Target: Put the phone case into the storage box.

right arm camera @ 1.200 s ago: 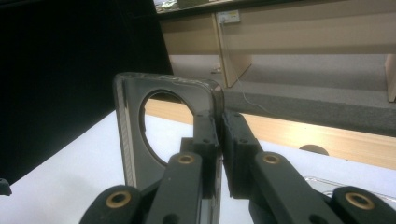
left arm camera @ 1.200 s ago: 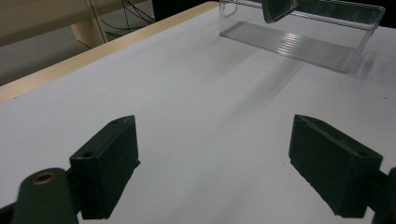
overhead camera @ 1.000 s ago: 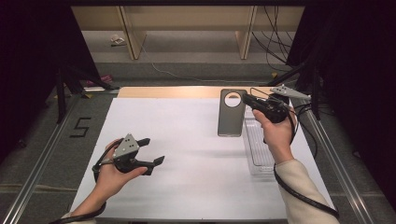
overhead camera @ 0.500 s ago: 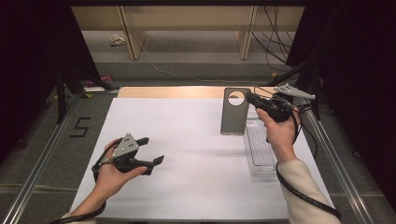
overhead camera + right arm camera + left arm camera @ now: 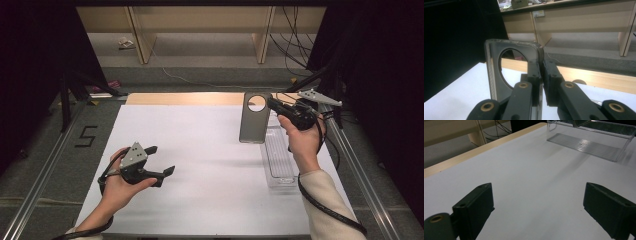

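Note:
A dark grey phone case [image 5: 251, 127] with a round hole near its top stands upright at the back right of the white table [image 5: 200, 140]. My right gripper [image 5: 272, 104] is shut on the case's right edge near the top. In the right gripper view the case [image 5: 495, 75] sits pinched between the two jaws of the right gripper [image 5: 541, 72]. My left gripper [image 5: 161, 160] hovers low over the front left of the table. Its jaws have just been opening further, and the left gripper [image 5: 537, 207] has only bare table between them.
A clear plastic tray [image 5: 280, 160] lies on the table's right side, just under and in front of the case; the tray [image 5: 589, 145] lies ahead of the left gripper. A wooden strip [image 5: 185, 98] edges the table's far side. Metal rails [image 5: 45, 165] run along both sides.
The right gripper has tipped the phone case up from lying nearly flat to standing upright. The left hand has stayed in place while its jaws spread slightly.

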Demonstrator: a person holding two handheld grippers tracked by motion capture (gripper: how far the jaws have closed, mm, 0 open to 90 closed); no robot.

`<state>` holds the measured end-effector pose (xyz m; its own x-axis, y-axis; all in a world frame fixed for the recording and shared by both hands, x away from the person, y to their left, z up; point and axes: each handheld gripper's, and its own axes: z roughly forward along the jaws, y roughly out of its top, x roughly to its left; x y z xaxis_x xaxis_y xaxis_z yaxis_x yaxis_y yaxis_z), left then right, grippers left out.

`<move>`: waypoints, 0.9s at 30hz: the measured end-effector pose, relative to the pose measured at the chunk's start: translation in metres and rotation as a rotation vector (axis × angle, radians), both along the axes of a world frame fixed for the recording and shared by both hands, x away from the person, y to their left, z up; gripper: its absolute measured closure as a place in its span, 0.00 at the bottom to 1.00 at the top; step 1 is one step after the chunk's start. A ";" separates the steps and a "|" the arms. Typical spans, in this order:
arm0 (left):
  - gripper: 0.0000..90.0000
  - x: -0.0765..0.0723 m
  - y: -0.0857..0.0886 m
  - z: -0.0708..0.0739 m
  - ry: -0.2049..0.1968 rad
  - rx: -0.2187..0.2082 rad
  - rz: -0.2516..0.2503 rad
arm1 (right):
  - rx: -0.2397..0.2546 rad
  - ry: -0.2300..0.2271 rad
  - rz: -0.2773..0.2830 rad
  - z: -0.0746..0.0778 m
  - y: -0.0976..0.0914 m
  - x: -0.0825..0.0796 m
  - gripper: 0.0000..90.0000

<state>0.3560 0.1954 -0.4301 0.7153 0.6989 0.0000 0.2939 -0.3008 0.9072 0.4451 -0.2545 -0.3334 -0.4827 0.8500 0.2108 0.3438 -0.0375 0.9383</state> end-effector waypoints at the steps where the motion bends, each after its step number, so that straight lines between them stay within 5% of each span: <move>1: 0.09 0.000 0.000 0.000 0.000 0.000 0.001 | 0.000 -0.002 -0.002 0.000 0.000 0.000 0.95; 27: 0.08 0.001 0.001 -0.001 0.003 -0.004 0.003 | -0.002 -0.013 -0.032 0.003 -0.011 0.001 0.95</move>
